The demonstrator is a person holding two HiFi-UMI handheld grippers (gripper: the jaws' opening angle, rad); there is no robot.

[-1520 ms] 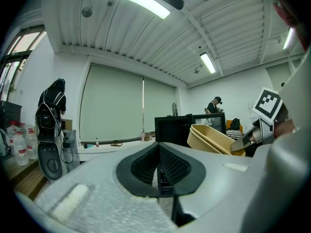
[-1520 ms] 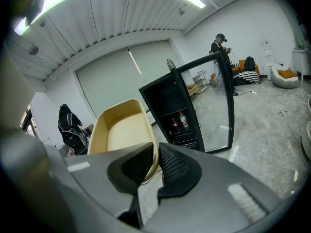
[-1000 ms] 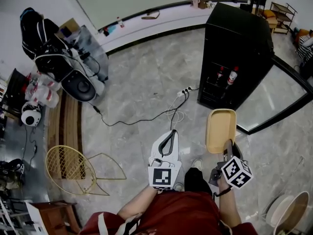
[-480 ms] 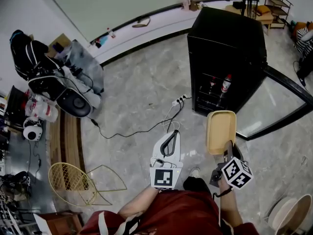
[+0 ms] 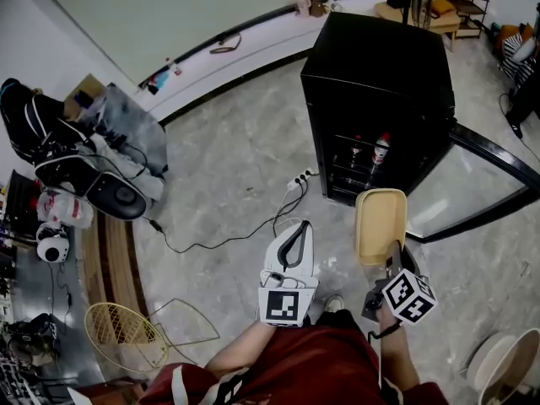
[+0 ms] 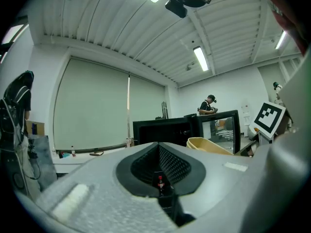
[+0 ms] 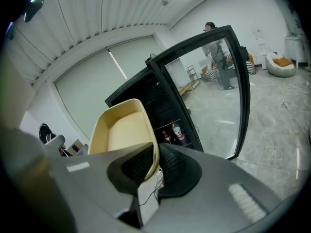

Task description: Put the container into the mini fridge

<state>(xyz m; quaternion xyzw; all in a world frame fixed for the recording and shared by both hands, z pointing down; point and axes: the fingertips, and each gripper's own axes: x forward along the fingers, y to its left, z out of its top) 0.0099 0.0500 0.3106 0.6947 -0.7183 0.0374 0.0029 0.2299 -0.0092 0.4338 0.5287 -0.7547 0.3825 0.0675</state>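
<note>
Closer to us than a second ago, the black mini fridge (image 5: 380, 57) has slid from the upper right of the head view toward its middle. Its glass door (image 5: 472, 171), swung wide open, now reaches down beside our right arm. The black bags (image 5: 29, 129) and the round black speaker (image 5: 114, 199) have drifted toward the left edge, and the yellow wire chair (image 5: 126, 336) has dropped toward the bottom. Both grippers sit where they sat in that view. Our right gripper (image 5: 393, 250) remains clamped on the near rim of the shallow cream plastic container (image 5: 380, 218), which hangs in the air before the fridge's open front, not yet inside it. The right gripper view shows the rim wall pinched between the two black pads (image 7: 134, 167). Our left gripper (image 5: 295, 230) holds nothing, its jaws drawn together at the tips. We can make out little inside the fridge: the cavity is dark, and only a couple of red-marked bottles (image 5: 380, 148) show on a shelf. From above, the right jaws are covered by the container and the marker cube (image 5: 408, 297). At the lower right a pale round object (image 5: 506, 361) is cut off by the frame, so we cannot tell what it is.
</note>
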